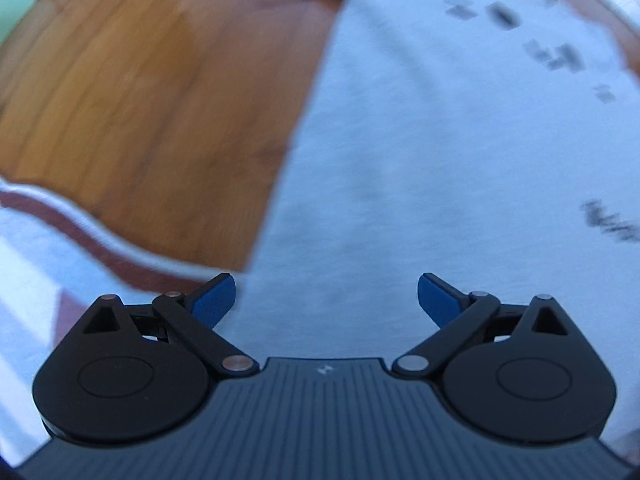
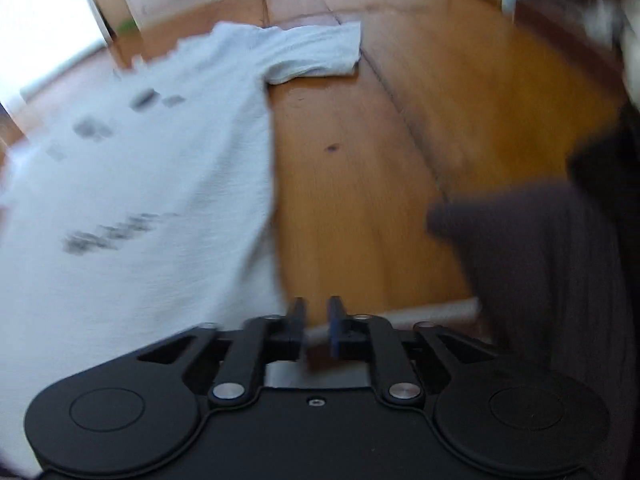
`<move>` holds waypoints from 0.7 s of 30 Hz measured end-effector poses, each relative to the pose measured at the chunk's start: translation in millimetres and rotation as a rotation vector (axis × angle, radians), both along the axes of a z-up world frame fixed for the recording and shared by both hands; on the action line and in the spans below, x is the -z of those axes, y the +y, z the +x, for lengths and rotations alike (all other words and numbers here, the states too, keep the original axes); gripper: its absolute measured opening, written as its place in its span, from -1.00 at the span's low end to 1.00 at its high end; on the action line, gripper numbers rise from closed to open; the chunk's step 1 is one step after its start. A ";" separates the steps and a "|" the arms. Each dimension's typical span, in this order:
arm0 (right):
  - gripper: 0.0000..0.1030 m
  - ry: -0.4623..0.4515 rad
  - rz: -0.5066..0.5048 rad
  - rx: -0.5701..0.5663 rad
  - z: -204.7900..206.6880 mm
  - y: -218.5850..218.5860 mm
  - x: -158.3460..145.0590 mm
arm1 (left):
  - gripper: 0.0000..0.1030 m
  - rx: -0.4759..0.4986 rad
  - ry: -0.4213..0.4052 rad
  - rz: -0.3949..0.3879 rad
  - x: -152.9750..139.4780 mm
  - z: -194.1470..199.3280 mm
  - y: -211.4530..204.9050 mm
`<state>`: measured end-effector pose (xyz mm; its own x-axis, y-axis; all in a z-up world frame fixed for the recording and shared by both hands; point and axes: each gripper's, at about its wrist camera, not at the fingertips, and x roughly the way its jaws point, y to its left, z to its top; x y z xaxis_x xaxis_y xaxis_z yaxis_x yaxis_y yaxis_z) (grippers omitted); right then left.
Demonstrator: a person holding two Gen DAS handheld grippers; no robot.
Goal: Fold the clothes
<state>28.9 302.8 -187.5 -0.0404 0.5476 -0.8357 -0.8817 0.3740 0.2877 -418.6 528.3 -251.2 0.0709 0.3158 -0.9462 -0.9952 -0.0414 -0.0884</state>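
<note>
A white T-shirt (image 1: 420,140) with a dark print lies spread flat on the wooden table (image 1: 140,100). My left gripper (image 1: 326,300) hangs over the shirt's lower part, close to its left side edge. It is open wide, and its blue pads (image 1: 214,300) hold nothing. In the right wrist view the T-shirt (image 2: 140,180) fills the left half, one short sleeve (image 2: 320,52) stretched out to the right at the far end. My right gripper (image 2: 316,320) is near the shirt's bottom right corner by the table's front edge. Its jaws stand a narrow gap apart with nothing between them.
A dark grey garment (image 2: 540,260) lies or hangs at the right, beside the right gripper. Bare wood (image 2: 380,160) runs between it and the shirt. The table's pale front rim (image 1: 80,220) curves at the lower left. A pale green thing (image 1: 12,0) sits far left.
</note>
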 end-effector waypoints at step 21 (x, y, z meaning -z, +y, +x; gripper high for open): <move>-0.87 -0.089 -0.050 -0.186 -43.5 -73.8 4.2 | 0.67 0.642 -0.270 0.041 -9.8 177.8 -55.9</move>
